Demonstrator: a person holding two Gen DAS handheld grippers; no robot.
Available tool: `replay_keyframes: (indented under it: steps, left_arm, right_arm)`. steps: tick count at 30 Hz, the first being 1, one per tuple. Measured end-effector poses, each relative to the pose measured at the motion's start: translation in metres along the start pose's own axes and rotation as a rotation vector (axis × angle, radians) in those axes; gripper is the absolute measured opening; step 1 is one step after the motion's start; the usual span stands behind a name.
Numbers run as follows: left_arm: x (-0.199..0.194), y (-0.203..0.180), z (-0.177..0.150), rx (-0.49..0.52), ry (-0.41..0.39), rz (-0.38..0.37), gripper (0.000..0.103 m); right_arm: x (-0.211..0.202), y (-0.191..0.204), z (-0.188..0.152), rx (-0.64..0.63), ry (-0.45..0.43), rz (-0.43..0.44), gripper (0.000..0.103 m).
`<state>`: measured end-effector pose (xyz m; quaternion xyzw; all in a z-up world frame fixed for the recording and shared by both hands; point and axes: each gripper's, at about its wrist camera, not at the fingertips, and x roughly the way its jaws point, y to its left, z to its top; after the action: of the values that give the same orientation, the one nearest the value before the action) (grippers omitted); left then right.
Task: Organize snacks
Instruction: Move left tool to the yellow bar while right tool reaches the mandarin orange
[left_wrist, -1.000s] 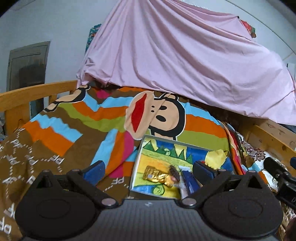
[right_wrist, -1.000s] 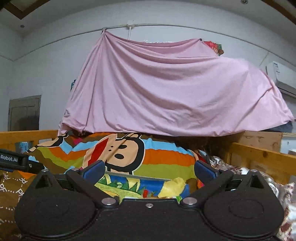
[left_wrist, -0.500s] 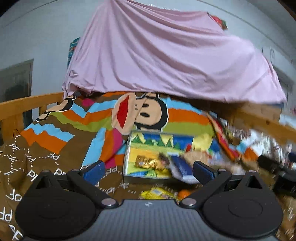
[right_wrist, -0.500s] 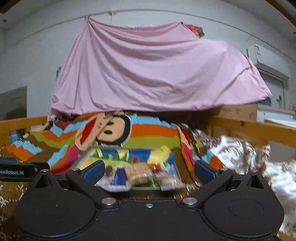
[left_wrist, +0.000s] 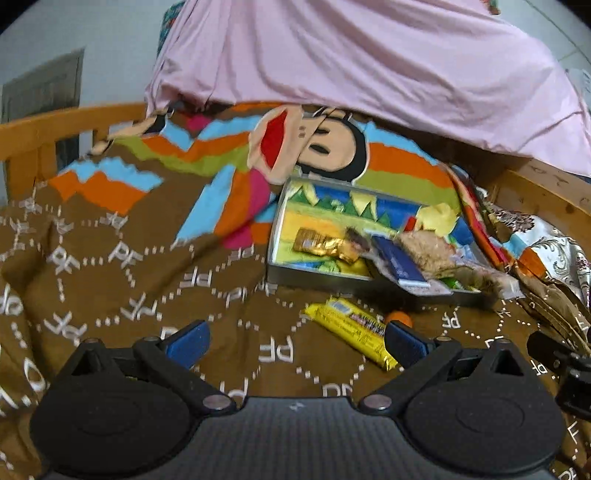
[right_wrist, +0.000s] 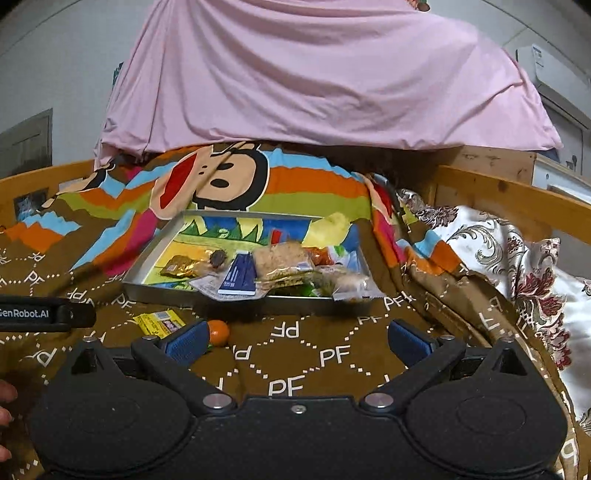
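Observation:
A metal tray (left_wrist: 284, 273) (right_wrist: 155, 286) with a colourful drawn lining lies on the brown blanket and holds several snacks: a gold wrapper (left_wrist: 319, 242) (right_wrist: 181, 266), a blue packet (left_wrist: 397, 260) (right_wrist: 238, 275) and clear bags of brownish snacks (right_wrist: 280, 260). In front of the tray lie a yellow bar (left_wrist: 351, 332) (right_wrist: 157, 323) and a small orange ball (right_wrist: 218, 332) (left_wrist: 397, 316). My left gripper (left_wrist: 295, 341) hovers open over the blanket, its right finger beside the yellow bar. My right gripper (right_wrist: 295, 341) is open too, its left finger next to the orange ball.
A brown "PF" blanket (right_wrist: 295, 384) with a cartoon monkey face (right_wrist: 221, 181) covers the bed. Wooden rails (left_wrist: 55, 129) (right_wrist: 509, 195) frame it. A pink sheet (right_wrist: 314, 74) hangs behind. A floral cloth (right_wrist: 517, 258) lies at right. Fingers show at the lower left edge (right_wrist: 5, 391).
Both views have tilted downward, so the blanket in front of the tray, the yellow bar and the orange ball have come into sight. Both grippers stay open.

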<state>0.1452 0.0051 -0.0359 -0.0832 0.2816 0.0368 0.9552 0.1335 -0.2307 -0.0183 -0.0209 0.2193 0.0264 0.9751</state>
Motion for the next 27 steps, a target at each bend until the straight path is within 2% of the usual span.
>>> replay_keyframes:
  steps: [12,20,27]
  left_arm:
    - [0.007,0.003,-0.006,-0.070,0.078,0.012,0.103]
    - [0.008,0.004,-0.005,-0.035,0.083,0.053,0.103]
    - [0.009,0.002,-0.004,0.040,0.075,0.084,0.103]
  right_arm:
    - [0.008,0.000,-0.002,0.000,0.063,0.003,0.102]
    - [0.010,0.002,-0.002,-0.008,0.073,0.017,0.102]
    - [0.012,0.006,-0.002,-0.020,0.076,0.051,0.102]
